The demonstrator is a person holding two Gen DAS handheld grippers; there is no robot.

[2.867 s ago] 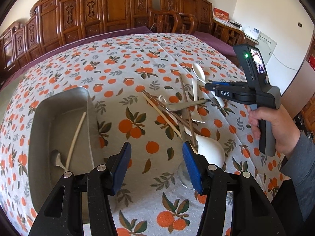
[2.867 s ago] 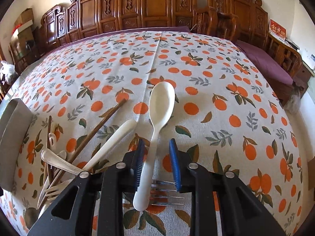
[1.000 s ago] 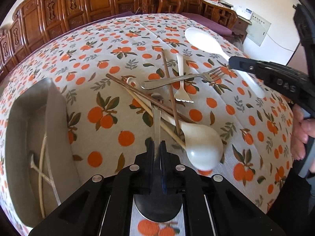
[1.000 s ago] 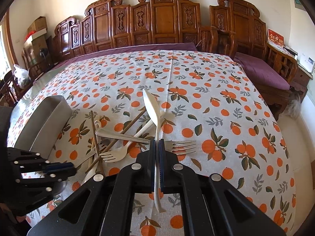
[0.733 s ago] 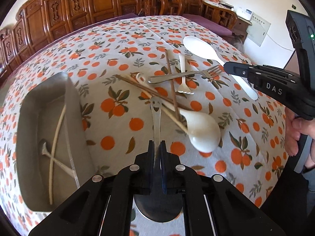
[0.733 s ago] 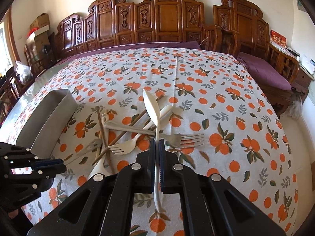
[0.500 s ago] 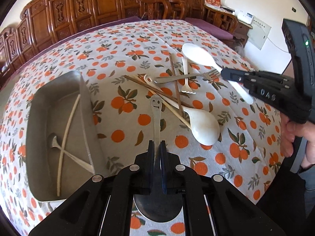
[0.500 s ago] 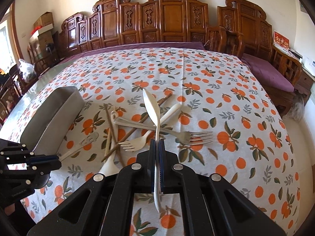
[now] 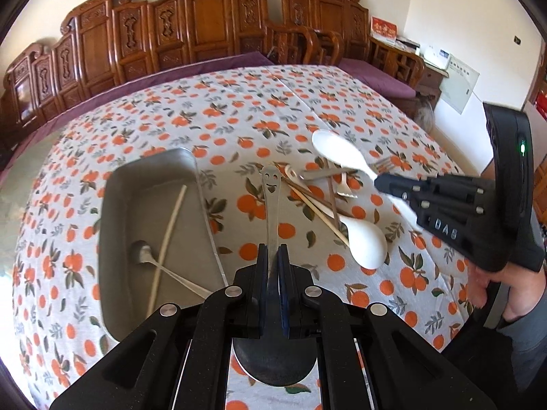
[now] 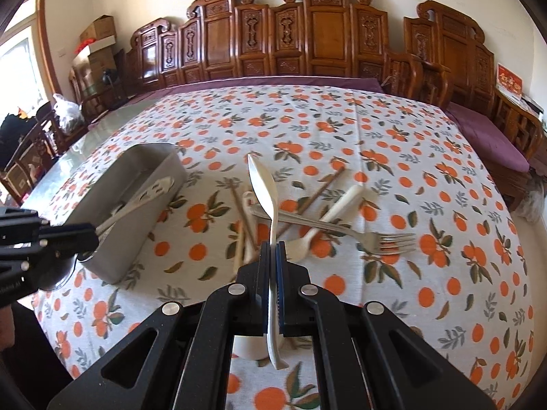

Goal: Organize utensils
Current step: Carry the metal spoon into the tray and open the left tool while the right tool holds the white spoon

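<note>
My left tool (image 9: 272,266) pinches a smiley-handled metal spoon (image 9: 271,201), the steel tray (image 9: 150,177) just left of it; my right tool (image 10: 272,256) pinches a white plastic spoon (image 10: 263,184) above the worktop's (image 10: 342,130) utensil pile (image 10: 307,218).

- The tray (image 9: 112,212) sits on the tabletop (image 9: 239,109), left of the utensil pile (image 9: 328,201).
- A spoon (image 9: 160,266) and a chopstick (image 9: 167,235) lie crossed in the tray.
- A fork (image 10: 342,229) lies across the pile's right side.
</note>
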